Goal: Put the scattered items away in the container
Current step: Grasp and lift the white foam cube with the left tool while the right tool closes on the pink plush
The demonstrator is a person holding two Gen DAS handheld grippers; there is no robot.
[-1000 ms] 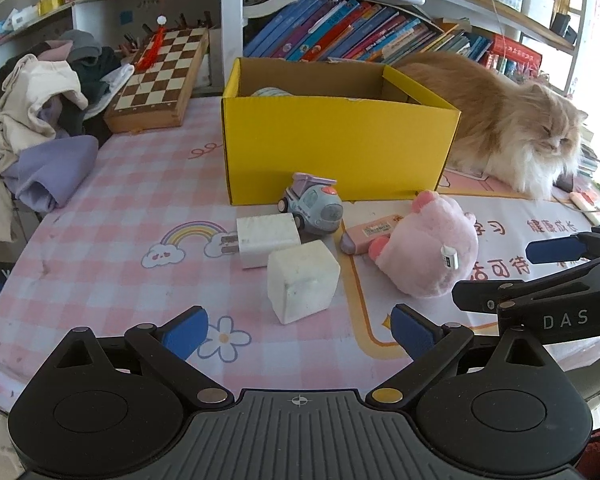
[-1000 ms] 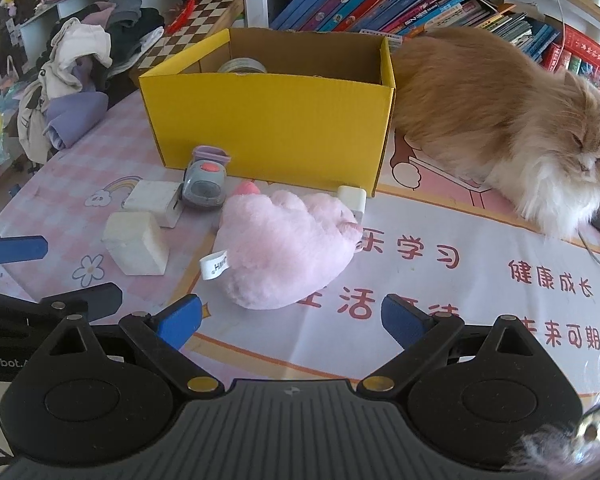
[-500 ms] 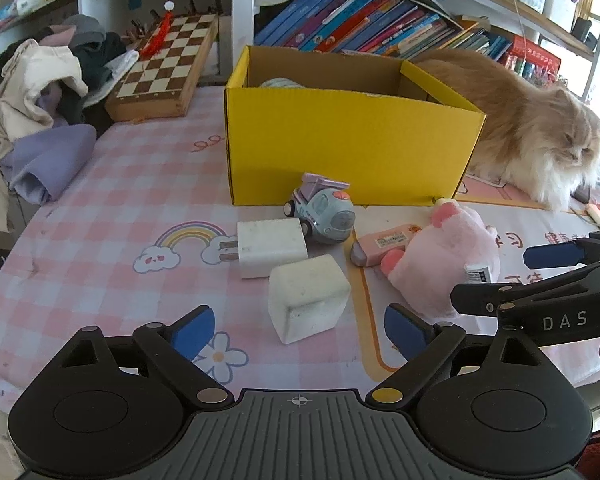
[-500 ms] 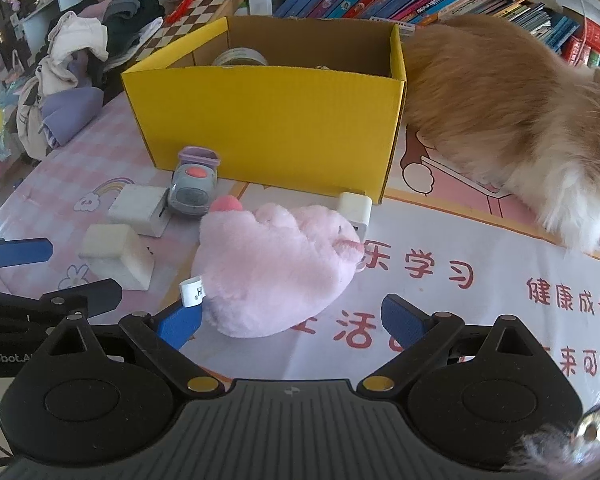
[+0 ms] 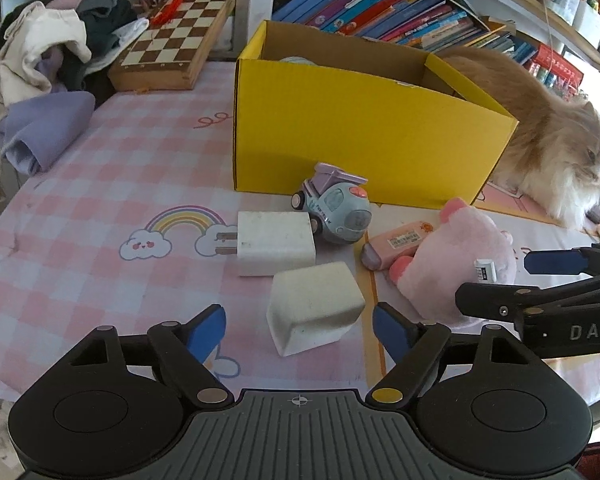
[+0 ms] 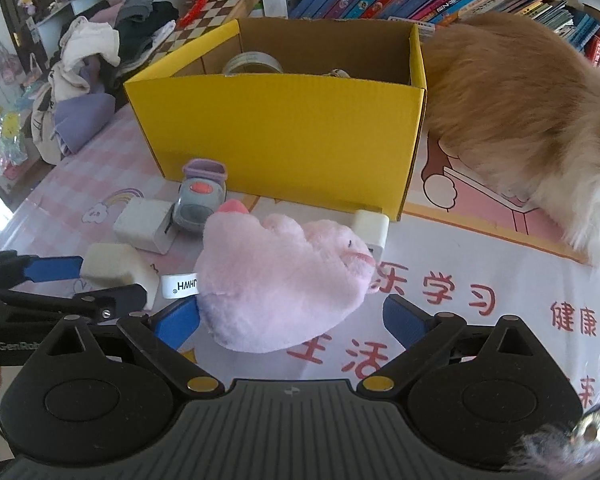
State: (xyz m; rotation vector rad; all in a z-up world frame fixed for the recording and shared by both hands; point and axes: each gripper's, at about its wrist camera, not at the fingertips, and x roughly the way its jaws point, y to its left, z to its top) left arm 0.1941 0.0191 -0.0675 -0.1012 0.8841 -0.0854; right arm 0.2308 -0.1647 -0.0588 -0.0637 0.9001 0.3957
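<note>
Left gripper (image 5: 300,326) jaws wide around white block (image 5: 314,314), right gripper (image 6: 292,318) jaws wide flanking pink plush (image 6: 280,276) – not clamped, yellow box (image 6: 284,136) behind, toy car (image 5: 334,210) – charger (image 5: 274,242) near box, cat (image 6: 532,112) beside box.

Your container is a yellow box (image 6: 284,136) of corrugated cardboard, matt outside, raw brown inside. The pink plush toy (image 6: 280,276) is fuzzy cloth with a white woven tag. Toy car (image 5: 334,210) is smooth, slightly glossy plastic. White charger (image 5: 274,242) is matt plastic with metal prongs; the white block (image 5: 314,306) looks matt, slightly scuffed. The table cover (image 5: 100,200) is smooth with a light sheen, printed pink check. Chessboard (image 5: 172,40) is varnished wood. Your left gripper (image 5: 300,326) and right gripper (image 6: 292,318) are matt black plastic with blue pads (image 5: 206,328) and a ribbed grey body. The cat (image 6: 532,108) is long, fluffy fur.
</note>
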